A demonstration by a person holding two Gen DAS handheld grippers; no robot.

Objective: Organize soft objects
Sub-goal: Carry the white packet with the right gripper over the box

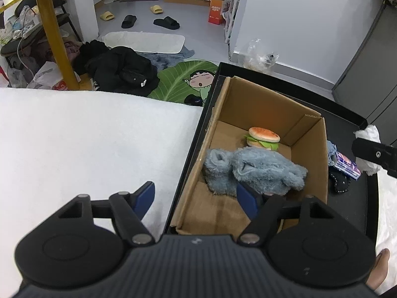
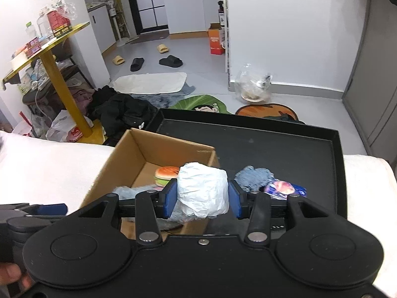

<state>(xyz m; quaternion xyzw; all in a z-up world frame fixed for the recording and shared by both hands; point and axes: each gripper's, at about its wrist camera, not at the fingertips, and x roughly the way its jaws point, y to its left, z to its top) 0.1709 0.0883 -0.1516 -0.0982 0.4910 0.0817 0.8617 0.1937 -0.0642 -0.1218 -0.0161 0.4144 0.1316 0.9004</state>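
The right gripper (image 2: 203, 193) is clamped across the middle of a crumpled white paper wad (image 2: 203, 190), light and squashy, above the cardboard box (image 2: 139, 146) at ten o'clock, while the left gripper (image 1: 198, 197) hangs apart, empty.

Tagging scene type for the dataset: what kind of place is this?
Most likely a small lived-in flat: slippers and clothes on the floor, cartoon rug, kitchen cabinets beyond. Work happens on a black tray set on white bedding.
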